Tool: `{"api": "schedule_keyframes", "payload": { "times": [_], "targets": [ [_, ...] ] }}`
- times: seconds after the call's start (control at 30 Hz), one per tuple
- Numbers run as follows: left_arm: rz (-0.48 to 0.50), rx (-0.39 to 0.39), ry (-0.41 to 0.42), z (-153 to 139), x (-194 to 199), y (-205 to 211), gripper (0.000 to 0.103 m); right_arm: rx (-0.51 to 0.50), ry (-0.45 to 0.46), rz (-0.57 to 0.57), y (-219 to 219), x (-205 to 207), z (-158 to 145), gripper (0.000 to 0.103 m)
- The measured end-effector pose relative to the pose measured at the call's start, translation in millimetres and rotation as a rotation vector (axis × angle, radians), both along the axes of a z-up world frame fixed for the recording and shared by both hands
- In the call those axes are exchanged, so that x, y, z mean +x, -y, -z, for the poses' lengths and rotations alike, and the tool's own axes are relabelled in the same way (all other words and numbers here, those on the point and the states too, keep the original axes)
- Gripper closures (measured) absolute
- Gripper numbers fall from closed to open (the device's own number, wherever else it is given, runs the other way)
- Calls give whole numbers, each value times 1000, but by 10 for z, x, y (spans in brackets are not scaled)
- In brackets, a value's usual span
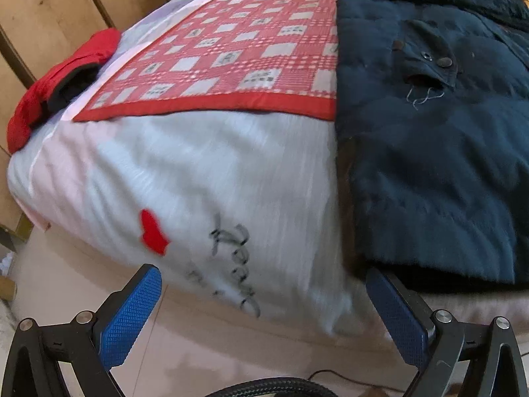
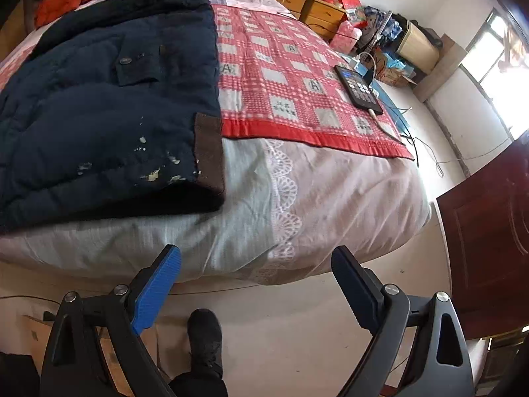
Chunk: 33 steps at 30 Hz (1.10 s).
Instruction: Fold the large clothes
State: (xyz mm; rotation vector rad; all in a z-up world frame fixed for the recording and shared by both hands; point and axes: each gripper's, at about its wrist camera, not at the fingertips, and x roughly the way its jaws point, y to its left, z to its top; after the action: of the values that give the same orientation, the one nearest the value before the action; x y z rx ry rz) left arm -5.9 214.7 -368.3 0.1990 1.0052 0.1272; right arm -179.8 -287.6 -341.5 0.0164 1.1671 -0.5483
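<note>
Navy padded jacket (image 2: 99,106), flat on bed (image 2: 251,198); likely bulky, soft, fairly heavy. Suggested hold: near hem corner (image 2: 208,152). Left gripper (image 1: 264,314) and right gripper (image 2: 258,294): jaws apart, empty.

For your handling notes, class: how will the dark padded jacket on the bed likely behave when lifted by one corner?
The dark padded jacket is quilted and puffy, so it will probably sag, not hold shape. Its thick padding suggests bulk more than weight. Its flapped pocket may swing open.
</note>
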Motion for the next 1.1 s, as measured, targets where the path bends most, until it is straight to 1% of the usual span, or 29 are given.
{"api": "schedule_keyframes", "payload": {
  "times": [0.07, 0.3, 0.43, 0.57, 0.7, 0.73, 0.77, 0.8, 0.87, 0.93, 0.97, 1.0, 1.03, 1.07, 1.1],
  "targets": [
    [15, -3, 17, 33, 59, 58, 1, 3, 3, 11, 2, -3, 46, 9],
    [-5, -15, 97, 19, 301, 158, 1, 1, 35, 42, 41, 14, 207, 9],
    [10, -14, 119, 27, 425, 272, 1, 6, 78, 54, 83, 86, 263, 9],
    [2, -19, 137, -2, 516, 326, 1, -18, 122, 37, 154, 208, 297, 9],
    [-20, -16, 135, 26, 572, 354, 2, -12, 168, 78, 338, 312, 333, 9],
    [-21, -17, 137, 34, 570, 370, 4, -13, 189, 72, 351, 337, 318, 9],
    [-14, -19, 133, 50, 574, 390, 9, -20, 199, 62, 351, 358, 316, 9],
    [-2, -13, 127, 73, 581, 420, 11, -25, 203, 49, 348, 384, 324, 11],
    [10, -3, 120, 121, 596, 486, 14, -11, 208, 26, 372, 463, 374, 18],
    [5, -8, 121, 147, 621, 507, 14, -6, 221, -7, 395, 559, 405, 30],
    [-1, -18, 122, 153, 640, 490, 14, -5, 233, -16, 419, 583, 415, 33],
    [-9, -23, 123, 160, 653, 468, 14, -6, 235, -19, 442, 603, 427, 48],
    [-20, -25, 121, 172, 672, 430, 14, 23, 249, -12, 540, 590, 454, 53],
    [-31, -36, 118, 184, 681, 374, 14, 64, 266, -12, 613, 555, 475, 53],
    [-33, -33, 118, 195, 675, 331, 14, 74, 268, -23, 625, 542, 495, 53]
  ]
}}
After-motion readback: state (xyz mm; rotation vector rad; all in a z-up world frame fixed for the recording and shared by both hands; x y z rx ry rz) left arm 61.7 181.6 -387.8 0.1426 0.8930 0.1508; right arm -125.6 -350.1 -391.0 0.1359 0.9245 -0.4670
